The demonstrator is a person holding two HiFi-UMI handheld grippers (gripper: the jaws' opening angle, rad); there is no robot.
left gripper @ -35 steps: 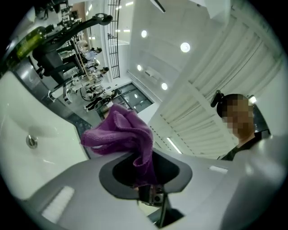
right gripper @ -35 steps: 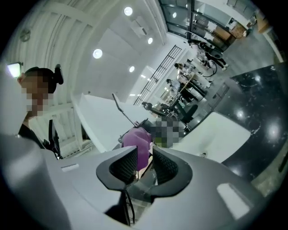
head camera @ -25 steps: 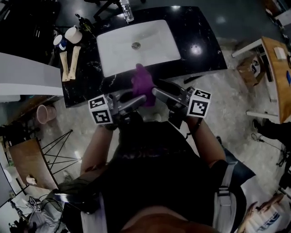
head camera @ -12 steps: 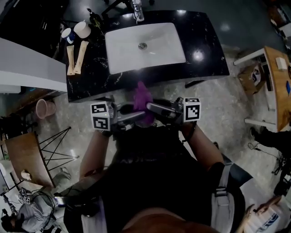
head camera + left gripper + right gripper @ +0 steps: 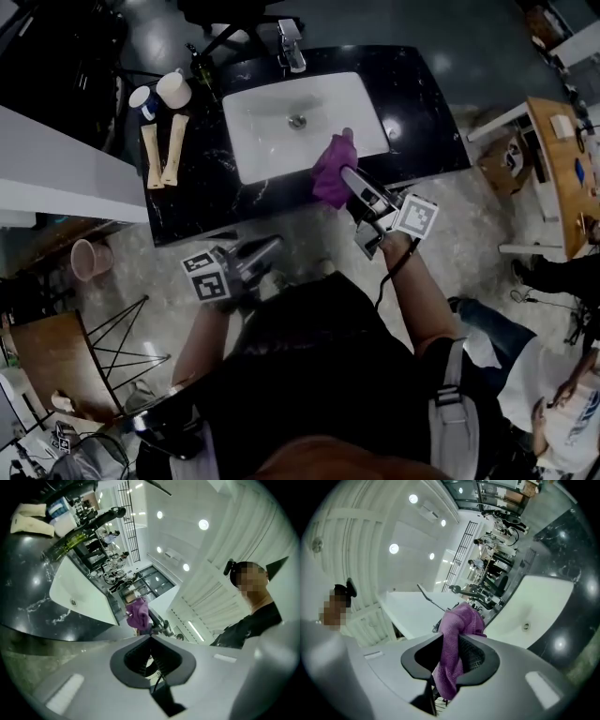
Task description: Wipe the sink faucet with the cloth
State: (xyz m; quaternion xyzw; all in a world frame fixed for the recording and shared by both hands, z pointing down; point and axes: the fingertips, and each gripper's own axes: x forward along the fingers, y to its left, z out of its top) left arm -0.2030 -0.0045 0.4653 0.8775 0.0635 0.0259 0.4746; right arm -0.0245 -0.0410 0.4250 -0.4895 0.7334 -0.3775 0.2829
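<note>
Fingers of my right gripper, just closing, clamp the cloth over the sink's front rim. My left gripper is shut and empty. Approach step; next, I judge, carry the cloth to the faucet at the table's back edge.

Cloth now with right gripper alone (jaws just closing on it), over the sink; left gripper just closed, empty.

The cloth is showing a plain purple, while my right tool and my left tool are both showing grey bodies patterned with black-and-white squares. The worktop is gleaming black with thin white marble veins around a plain white sink. The faucet is shining silver, and two tubes are showing pale beige.
</note>
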